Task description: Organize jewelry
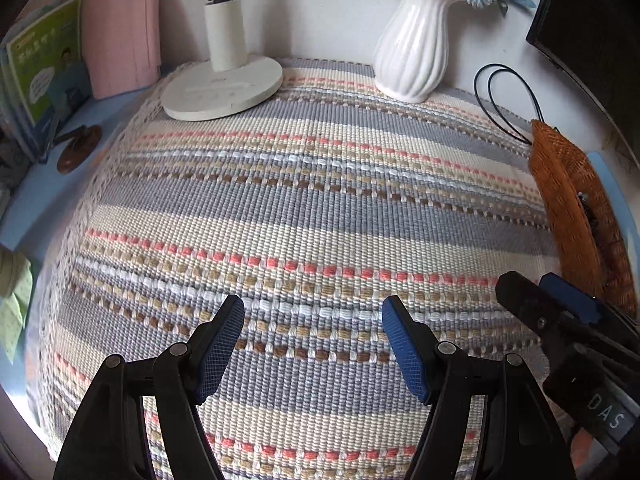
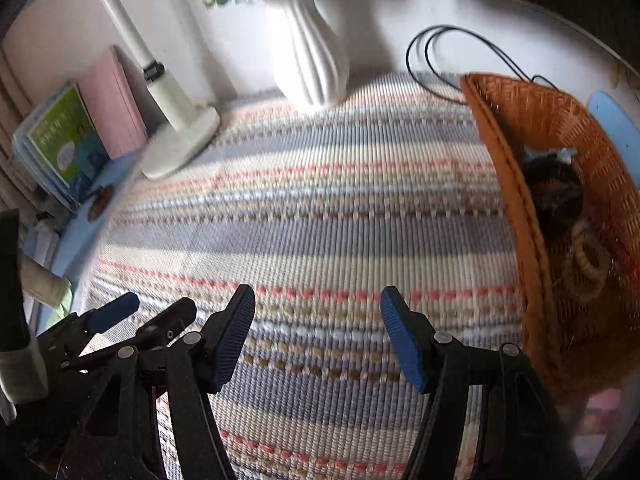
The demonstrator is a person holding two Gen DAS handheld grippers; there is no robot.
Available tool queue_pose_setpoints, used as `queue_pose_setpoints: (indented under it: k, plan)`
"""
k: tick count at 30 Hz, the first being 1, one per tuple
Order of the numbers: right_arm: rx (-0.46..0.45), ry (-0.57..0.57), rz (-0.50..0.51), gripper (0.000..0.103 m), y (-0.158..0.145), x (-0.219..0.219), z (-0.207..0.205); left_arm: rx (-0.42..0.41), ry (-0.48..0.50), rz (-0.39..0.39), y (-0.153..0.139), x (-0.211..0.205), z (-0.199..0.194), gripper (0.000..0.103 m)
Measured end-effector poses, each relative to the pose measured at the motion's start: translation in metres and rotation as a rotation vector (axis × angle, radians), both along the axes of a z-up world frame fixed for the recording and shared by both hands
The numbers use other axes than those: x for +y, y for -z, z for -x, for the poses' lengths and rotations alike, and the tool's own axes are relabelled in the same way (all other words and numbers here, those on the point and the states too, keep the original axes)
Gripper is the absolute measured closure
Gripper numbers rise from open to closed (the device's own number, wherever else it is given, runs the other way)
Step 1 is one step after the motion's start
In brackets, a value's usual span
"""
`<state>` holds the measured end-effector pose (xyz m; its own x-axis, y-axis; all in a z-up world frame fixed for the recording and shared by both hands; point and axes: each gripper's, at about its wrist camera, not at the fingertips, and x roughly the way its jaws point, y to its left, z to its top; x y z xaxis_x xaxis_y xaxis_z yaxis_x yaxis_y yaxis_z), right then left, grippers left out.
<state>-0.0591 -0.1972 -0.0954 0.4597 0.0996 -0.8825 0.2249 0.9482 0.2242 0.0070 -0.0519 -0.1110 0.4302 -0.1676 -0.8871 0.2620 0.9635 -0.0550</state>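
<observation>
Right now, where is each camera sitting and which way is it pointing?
Left wrist: on the left gripper, looking forward over the striped mat toward lamp base and vase; its own open jaws show, the right gripper at right.
Right wrist: on the right gripper, facing the same way, wicker basket at right; its open jaws show, the left gripper at lower left.
Shared: mat, vase, lamp, basket, books.

Left gripper (image 1: 313, 344) fingers spread over striped mat (image 1: 304, 208); wicker basket (image 1: 576, 216) right of fingers, vase (image 1: 412, 48) ahead.
</observation>
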Motion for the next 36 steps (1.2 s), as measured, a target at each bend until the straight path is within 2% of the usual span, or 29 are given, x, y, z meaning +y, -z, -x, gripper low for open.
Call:
queue_pose_setpoints:
  k: [3,8,13,17,21,24,28,31,36]
  plan:
    - [-0.043,0.016,0.055,0.035,-0.018,-0.006,0.003,-0.011,0.028,0.022,-0.013,-0.007,0.000,0.030]
    - [-0.078,0.117,0.134,0.035,-0.054,-0.034,0.011,-0.056,0.160,0.019,-0.047,-0.047,0.002,0.030]
    - [0.006,0.264,0.243,0.035,-0.091,-0.083,0.022,-0.074,0.322,0.064,-0.087,-0.101,0.013,0.030]
    - [0.045,0.368,0.255,0.035,-0.118,-0.121,0.044,-0.054,0.404,0.097,-0.106,-0.131,0.025,0.030]
    - [0.047,0.428,0.255,0.035,-0.137,-0.139,0.064,-0.057,0.473,0.093,-0.118,-0.157,0.038,0.030]
    - [0.032,0.452,0.255,0.035,-0.143,-0.143,0.073,-0.077,0.485,0.095,-0.122,-0.164,0.046,0.030]
    - [0.020,0.470,0.285,0.035,-0.148,-0.142,0.080,-0.113,0.515,0.044,-0.119,-0.174,0.055,0.030]
    - [0.007,0.466,0.301,0.035,-0.150,-0.140,0.081,-0.116,0.510,0.044,-0.118,-0.177,0.057,0.030]
    - [0.001,0.455,0.285,0.035,-0.149,-0.137,0.082,-0.170,0.505,0.028,-0.120,-0.176,0.061,0.024]
